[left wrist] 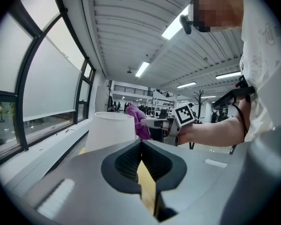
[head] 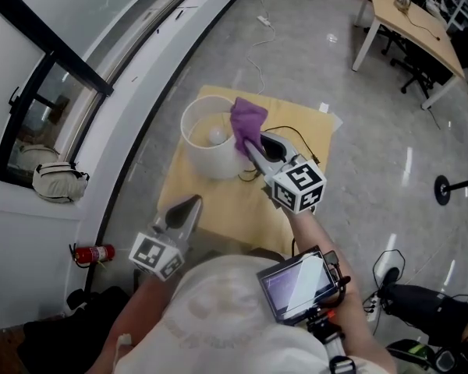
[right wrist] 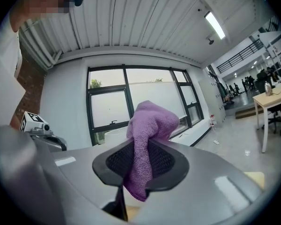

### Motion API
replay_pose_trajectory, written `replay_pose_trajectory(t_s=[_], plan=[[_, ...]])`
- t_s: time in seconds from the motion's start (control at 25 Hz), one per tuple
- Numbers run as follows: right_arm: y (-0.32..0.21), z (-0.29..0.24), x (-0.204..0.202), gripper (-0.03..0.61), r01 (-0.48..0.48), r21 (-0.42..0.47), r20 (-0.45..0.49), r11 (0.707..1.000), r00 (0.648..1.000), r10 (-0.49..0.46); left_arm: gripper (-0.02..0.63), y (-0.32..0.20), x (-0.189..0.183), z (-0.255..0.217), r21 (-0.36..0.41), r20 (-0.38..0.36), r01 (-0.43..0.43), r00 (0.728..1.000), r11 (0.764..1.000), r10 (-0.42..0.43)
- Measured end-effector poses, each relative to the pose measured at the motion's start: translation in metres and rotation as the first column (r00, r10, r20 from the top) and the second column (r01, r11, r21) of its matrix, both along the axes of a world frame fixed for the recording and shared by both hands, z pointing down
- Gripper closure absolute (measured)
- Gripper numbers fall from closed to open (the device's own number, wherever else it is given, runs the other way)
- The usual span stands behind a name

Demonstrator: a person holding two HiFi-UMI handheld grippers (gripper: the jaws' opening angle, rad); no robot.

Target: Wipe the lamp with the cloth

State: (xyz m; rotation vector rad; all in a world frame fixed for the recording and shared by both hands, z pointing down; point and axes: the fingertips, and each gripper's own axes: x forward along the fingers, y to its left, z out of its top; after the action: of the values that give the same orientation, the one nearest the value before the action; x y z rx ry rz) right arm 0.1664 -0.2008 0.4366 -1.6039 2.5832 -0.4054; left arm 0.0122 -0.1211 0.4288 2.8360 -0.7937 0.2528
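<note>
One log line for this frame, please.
right tongs: shut on purple cloth | cloth: at lampshade rim | left tongs: shut, empty, clear of lampshade

Grey polished floor (head: 218, 45), glossy, streaked with reflections. Curved white ledge (head: 152, 57) runs along dark-framed windows (head: 43, 76); daylight beyond. Pale bag (head: 58, 181) by window. Red fire extinguisher (head: 93, 253) lies at wall foot. White cable (head: 253, 53) trails across floor to power strip (head: 264, 20). Small yellow table (head: 218, 201) near ledge. Wooden desk (head: 409, 18) on white legs far right, black office chair (head: 417, 72) beside it. Black round stand base (head: 443, 189) on floor. Ribbed white ceiling (left wrist: 131, 22), strip lights (left wrist: 141, 69) lit. Brick wall patch (right wrist: 30, 74).
</note>
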Motion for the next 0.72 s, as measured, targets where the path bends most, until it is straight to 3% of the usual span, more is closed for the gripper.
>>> replay_pose_trajectory(t_s=[0.72], plan=[[0.018,0.117,0.02,0.491,0.001,-0.227,-0.014,0.974,1.0,-0.004,0.614,0.002,0.032,0.003,-0.002,0.032,-0.013,0.999,1.0,0.013]])
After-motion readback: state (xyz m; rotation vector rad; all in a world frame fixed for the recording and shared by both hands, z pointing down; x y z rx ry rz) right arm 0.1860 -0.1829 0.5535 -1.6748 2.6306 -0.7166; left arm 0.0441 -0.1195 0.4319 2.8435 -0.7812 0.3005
